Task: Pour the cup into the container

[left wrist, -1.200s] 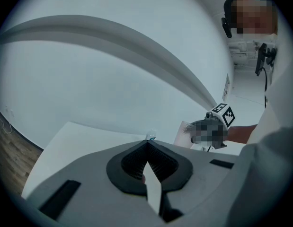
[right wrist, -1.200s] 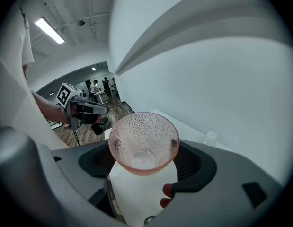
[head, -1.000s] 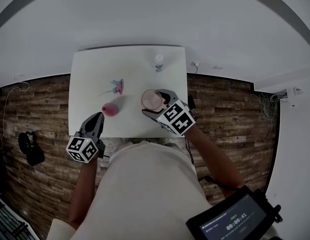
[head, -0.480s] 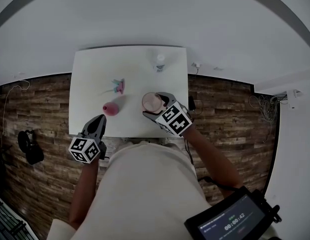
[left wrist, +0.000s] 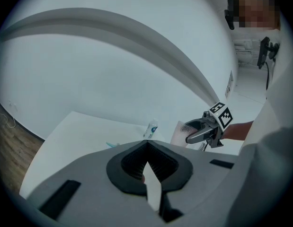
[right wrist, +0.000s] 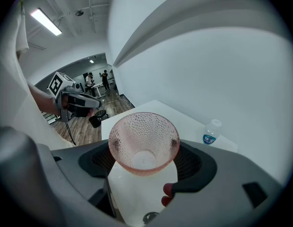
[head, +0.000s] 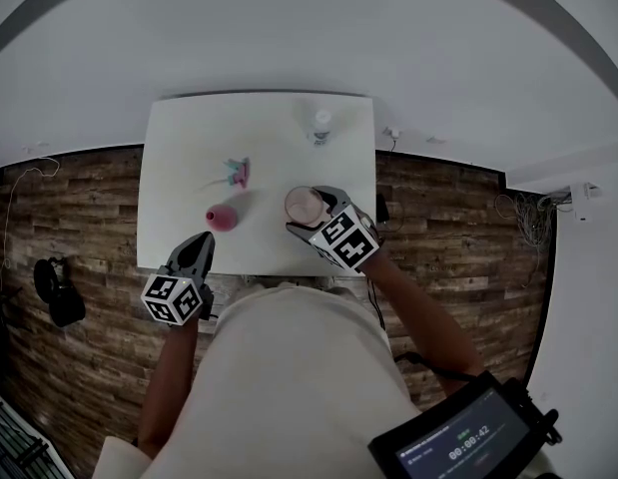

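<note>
A pink dimpled glass cup point(right wrist: 144, 143) stands upright between the jaws of my right gripper point(right wrist: 144, 163), which is shut on it; I see nothing inside the cup. From the head view the cup point(head: 303, 205) hangs over the table's right front part, held by the right gripper point(head: 311, 214). A small pink container point(head: 221, 218) stands on the white table point(head: 179, 148), left of the cup. My left gripper point(head: 198, 251) is shut and empty at the table's front left edge; its jaws point(left wrist: 148, 167) touch each other.
A water bottle point(head: 319, 125) stands at the table's back right and also shows as a bottle point(right wrist: 210, 132) beyond the cup. A teal and pink item point(head: 236, 173) lies mid-table. Wood floor surrounds the table; a white wall runs behind it.
Both grippers have sunk a little towards the table. The cup stays in the right gripper's hold, still upright.
</note>
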Motion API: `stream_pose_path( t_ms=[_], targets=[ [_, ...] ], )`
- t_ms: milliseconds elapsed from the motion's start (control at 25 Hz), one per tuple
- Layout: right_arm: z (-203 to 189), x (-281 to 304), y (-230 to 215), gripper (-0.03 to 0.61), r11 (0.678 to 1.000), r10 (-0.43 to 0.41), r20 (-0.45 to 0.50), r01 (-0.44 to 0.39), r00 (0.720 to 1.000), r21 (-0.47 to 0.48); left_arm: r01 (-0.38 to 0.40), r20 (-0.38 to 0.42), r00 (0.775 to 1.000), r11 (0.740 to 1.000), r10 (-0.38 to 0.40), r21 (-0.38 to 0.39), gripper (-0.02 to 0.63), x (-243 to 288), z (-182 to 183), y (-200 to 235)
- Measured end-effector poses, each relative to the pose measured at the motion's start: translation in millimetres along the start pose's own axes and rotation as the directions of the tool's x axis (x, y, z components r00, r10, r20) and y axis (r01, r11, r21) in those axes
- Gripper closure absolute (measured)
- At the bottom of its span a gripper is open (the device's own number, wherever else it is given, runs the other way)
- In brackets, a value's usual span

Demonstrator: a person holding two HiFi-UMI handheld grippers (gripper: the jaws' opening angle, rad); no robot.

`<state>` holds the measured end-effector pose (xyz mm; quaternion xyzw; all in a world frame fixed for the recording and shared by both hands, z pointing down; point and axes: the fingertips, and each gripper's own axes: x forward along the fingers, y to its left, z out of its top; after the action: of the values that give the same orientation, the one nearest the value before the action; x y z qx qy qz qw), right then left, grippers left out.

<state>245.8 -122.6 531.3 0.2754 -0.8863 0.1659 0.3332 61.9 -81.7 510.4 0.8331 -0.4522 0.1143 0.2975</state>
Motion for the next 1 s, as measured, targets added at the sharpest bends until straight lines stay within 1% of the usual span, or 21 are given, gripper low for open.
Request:
stream_pose_path(
  t_ms=[520,1000],
  targets=[
    [-12.9,14.2,2.7,0.204,1.000,-0.012,-0.021,0.011,1.000,-0.021,-0.001,-0.037,0.999,1.000,0.001,0.012,0.604,1.7,-14.4,7.2],
    [-20.0,24.3,10.8,0.204,0.999,0.008,-0.043,-0.009,0.999,-0.032,-0.008,-0.063,0.998,1.000,0.009,0.009,0.604,3.2,-24.6,10.3]
  ],
)
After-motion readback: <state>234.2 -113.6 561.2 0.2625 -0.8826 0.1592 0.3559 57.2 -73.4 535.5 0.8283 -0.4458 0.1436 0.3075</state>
